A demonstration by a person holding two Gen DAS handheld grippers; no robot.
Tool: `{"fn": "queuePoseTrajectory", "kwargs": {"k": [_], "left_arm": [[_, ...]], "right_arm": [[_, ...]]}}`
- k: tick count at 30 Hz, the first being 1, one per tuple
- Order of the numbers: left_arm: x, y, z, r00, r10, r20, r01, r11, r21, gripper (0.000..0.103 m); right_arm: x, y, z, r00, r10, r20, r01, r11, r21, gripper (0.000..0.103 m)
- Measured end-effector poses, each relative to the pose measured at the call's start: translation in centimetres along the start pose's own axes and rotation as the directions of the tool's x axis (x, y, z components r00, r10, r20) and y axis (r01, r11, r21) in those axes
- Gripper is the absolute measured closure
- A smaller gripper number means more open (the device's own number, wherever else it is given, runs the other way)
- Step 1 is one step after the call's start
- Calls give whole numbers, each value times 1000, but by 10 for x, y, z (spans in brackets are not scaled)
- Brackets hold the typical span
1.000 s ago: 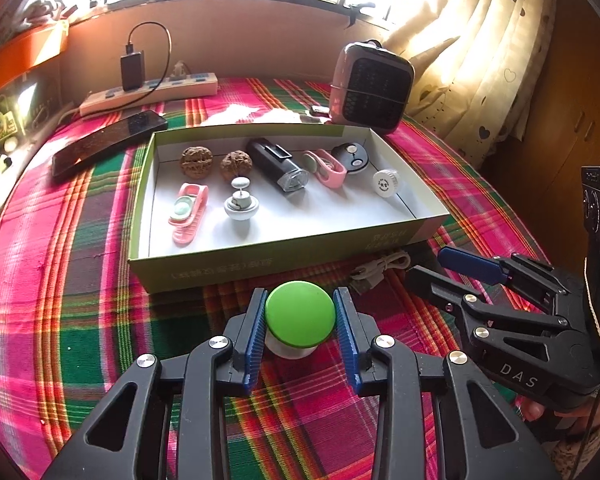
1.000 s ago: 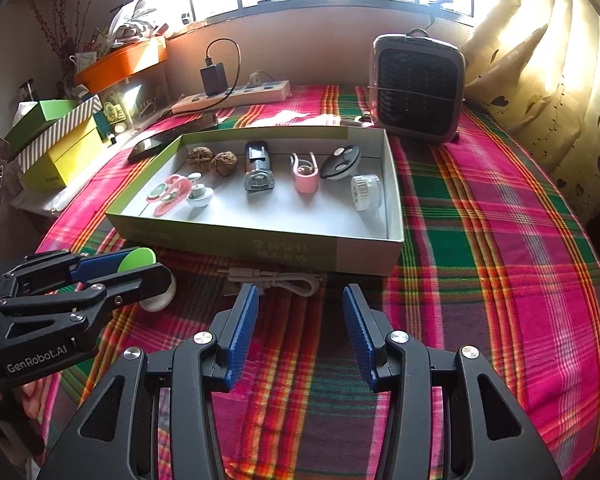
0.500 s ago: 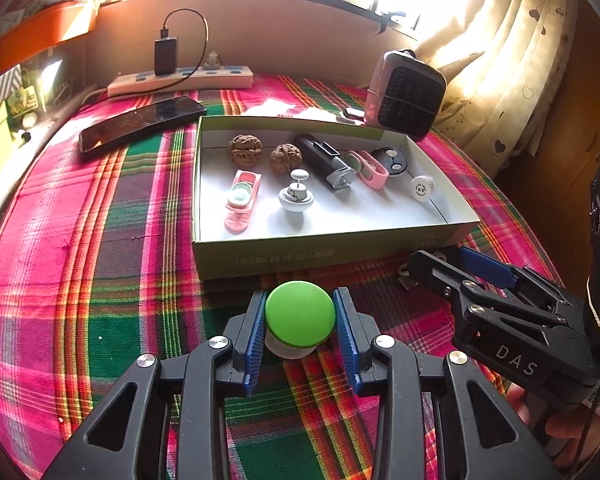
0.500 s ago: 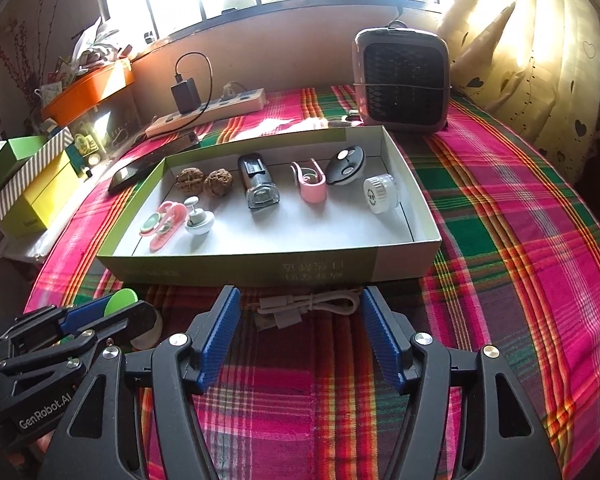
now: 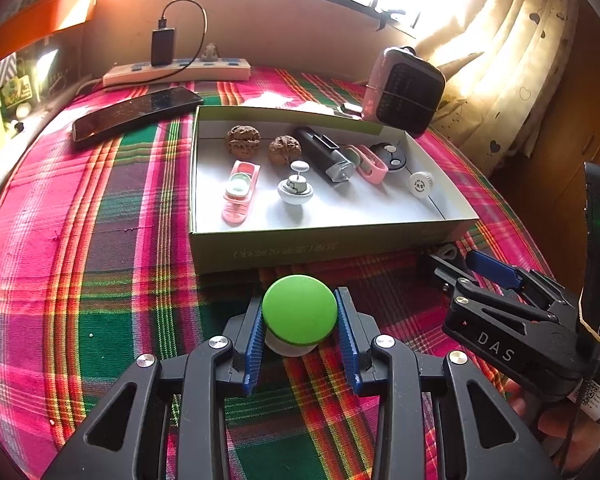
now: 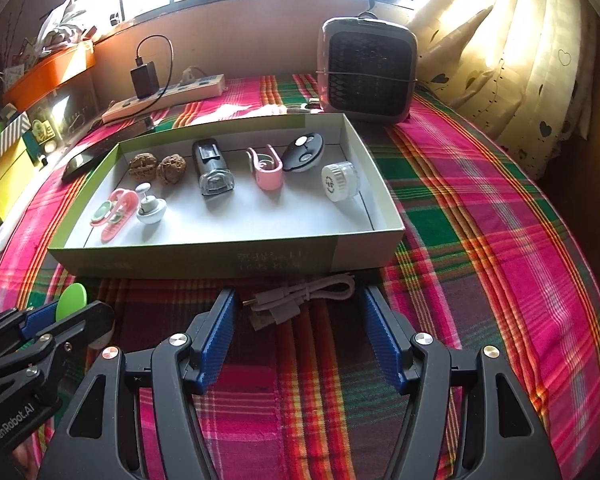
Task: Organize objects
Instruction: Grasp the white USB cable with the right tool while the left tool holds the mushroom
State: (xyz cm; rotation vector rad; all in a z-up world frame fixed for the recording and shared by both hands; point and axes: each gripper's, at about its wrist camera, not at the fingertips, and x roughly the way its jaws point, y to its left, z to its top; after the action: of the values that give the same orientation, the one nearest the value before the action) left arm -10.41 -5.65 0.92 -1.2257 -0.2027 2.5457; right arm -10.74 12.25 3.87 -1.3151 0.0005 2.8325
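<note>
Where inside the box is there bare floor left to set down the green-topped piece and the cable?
The box is free along its near wall: the white floor in front of the black cylinder, pink clip and white round cap. The far row is crowded from the walnuts to the black oval fob, and the near left corner holds two more pieces.

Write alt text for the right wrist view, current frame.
Right tongs stand open over a coiled white cable on a plaid tablecloth, just in front of a shallow box of small items. At lower left, the left tongs hold a green-topped object.
</note>
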Motion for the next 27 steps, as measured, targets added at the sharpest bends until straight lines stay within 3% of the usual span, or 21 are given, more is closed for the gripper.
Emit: {"fn": "queuePoseTrajectory", "kwargs": {"k": [19, 27], "left_arm": [[0, 0, -1, 1000, 8, 0, -8, 1000, -1, 72], [0, 0, -1, 1000, 10, -3, -10, 1000, -9, 72]], "right_arm": [[-14, -57, -21, 995, -92, -42, 94, 993, 70, 40], [-10, -56, -18, 999, -12, -31, 14, 998, 65, 40]]}}
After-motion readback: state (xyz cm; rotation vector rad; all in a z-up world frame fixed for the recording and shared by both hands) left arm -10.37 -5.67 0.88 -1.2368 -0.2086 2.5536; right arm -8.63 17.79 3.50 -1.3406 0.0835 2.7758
